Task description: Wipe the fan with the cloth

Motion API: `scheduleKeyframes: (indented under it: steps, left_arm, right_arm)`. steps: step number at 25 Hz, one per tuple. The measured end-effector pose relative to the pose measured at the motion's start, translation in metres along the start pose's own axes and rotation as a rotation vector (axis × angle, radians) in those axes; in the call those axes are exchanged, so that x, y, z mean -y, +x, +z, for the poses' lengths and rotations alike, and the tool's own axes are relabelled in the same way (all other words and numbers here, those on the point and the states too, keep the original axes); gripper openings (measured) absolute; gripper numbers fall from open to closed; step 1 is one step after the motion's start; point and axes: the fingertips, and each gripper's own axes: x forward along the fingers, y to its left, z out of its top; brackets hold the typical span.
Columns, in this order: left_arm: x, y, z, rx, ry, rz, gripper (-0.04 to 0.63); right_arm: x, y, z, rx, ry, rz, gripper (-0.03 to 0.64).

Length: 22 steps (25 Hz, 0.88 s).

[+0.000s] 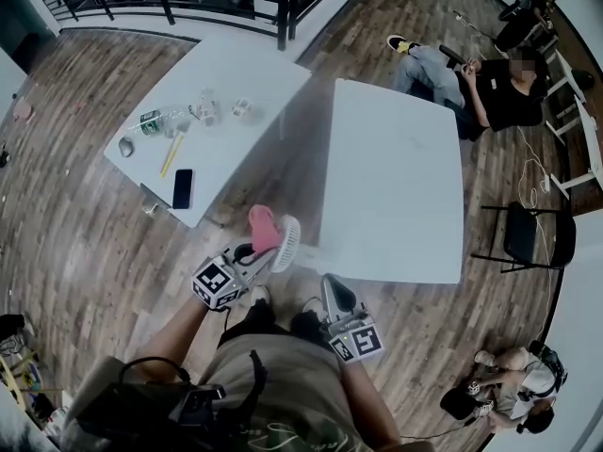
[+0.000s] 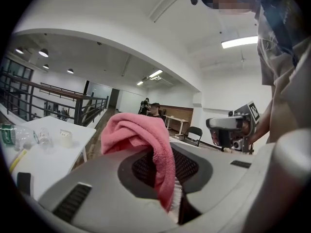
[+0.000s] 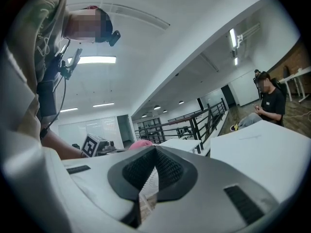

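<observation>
left gripper [image 1: 252, 255]: jaws pinched on a fold of the pink cloth [image 1: 263, 228]; the cloth bunches above the jaw tips and hangs down into the gap between them.
fan [image 1: 286, 244]: white and round, seen edge-on in the head view. It is up in the air just right of the cloth, at the left gripper's tips. In the left gripper view its ribbed grille shows right behind the hanging cloth.
right gripper [image 1: 330, 282]: jaws pressed together, lower than the fan and to its right. A strip of white ribbed grille shows in the slit between them; I cannot tell whether it is gripped.
near table [image 1: 396, 186]: white, bare top, its corner just beyond the fan.
far table [image 1: 247, 64]: white, carrying a dark phone [image 1: 183, 188], a yellow pencil [image 1: 171, 153], a plastic bottle [image 1: 155, 119] and some clear cups [image 1: 207, 109].
chair [image 1: 528, 234]: black, beside the near table's right edge.
people: one seated person [image 1: 490, 83] beyond the near table.
</observation>
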Motion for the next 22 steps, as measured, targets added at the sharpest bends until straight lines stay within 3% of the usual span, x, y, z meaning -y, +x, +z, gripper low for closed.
scheduleKeyframes:
  steps: [11, 22]
  left_arm:
    - [0.011, -0.008, -0.006, 0.013, 0.044, -0.003, 0.071]
    - [0.021, -0.019, -0.025, 0.001, 0.006, 0.003, 0.069]
  right_arm:
    - [0.006, -0.005, 0.001, 0.007, 0.015, -0.004, 0.002]
    - [0.007, -0.005, 0.0, 0.004, 0.037, 0.01, 0.002]
